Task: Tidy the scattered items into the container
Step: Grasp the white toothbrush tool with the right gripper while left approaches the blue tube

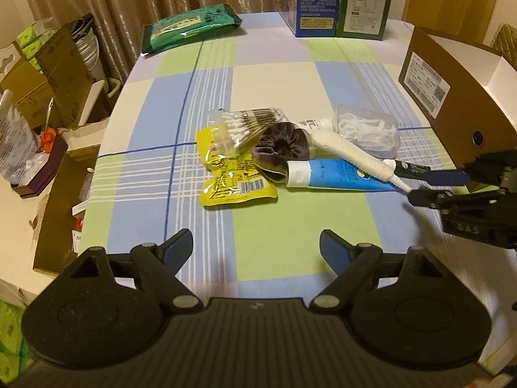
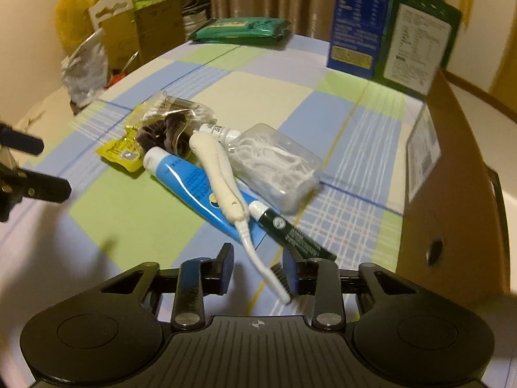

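A pile lies on the checked tablecloth: a cream toothbrush (image 2: pixel 219 174) (image 1: pixel 349 152) across a blue toothpaste tube (image 2: pixel 187 177) (image 1: pixel 336 177), a dark green tube (image 2: pixel 290 232), a clear floss-pick box (image 2: pixel 274 165) (image 1: pixel 368 129), a dark scrunchie (image 1: pixel 281 148), a cotton-swab bag (image 1: pixel 239 126) and a yellow packet (image 1: pixel 232 181). My right gripper (image 2: pixel 258 265) (image 1: pixel 433 187) is open, its fingers either side of the toothbrush head. My left gripper (image 1: pixel 255 252) is open and empty, short of the pile. The brown cardboard box (image 1: pixel 452 97) (image 2: pixel 452 194) stands at the right.
A green packet (image 1: pixel 190 26) lies at the far left of the table. A blue carton (image 1: pixel 313 0) and a green carton (image 1: pixel 365 0) stand at the back. Cardboard boxes and bags (image 1: pixel 48 80) crowd the floor beyond the left table edge.
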### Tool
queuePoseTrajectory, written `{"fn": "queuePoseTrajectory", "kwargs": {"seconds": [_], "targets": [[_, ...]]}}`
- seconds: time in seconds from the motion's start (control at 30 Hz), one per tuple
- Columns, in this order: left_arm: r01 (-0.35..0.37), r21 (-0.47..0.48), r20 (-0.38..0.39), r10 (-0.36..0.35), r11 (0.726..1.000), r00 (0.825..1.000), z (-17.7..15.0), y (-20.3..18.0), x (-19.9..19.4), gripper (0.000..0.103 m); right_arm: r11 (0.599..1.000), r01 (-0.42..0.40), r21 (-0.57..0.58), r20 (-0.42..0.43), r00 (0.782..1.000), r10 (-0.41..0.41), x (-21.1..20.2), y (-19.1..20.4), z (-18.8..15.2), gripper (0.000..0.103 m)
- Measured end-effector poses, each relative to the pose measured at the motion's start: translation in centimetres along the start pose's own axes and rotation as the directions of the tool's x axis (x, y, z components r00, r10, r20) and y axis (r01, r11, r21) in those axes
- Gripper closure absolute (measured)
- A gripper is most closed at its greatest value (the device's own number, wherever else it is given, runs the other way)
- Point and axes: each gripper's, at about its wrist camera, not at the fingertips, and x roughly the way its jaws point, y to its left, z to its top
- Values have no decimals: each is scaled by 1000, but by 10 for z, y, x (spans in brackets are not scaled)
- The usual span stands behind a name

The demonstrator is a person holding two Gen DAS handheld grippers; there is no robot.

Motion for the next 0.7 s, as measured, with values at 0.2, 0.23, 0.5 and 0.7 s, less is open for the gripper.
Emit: {"fn": "queuePoseTrajectory", "kwargs": {"seconds": [0.2, 0.23, 0.5, 0.7], "targets": [[15, 23, -8, -14, 1000, 1000, 4, -5, 10, 20, 995, -41, -92, -36, 999, 37, 4, 4, -9, 97], [18, 26, -10, -18, 999, 1000, 4, -6, 11, 20, 994, -44, -104, -41, 998, 40, 2, 6, -10, 98], [37, 63, -33, -35, 997, 999, 6, -15, 23, 20, 995, -76, -58, -100, 993, 70, -20, -2, -39, 100], [69, 149, -13, -67, 986, 998, 6, -29, 25, 21, 999, -46, 14, -144, 988, 48, -46, -10, -64, 100]]}}
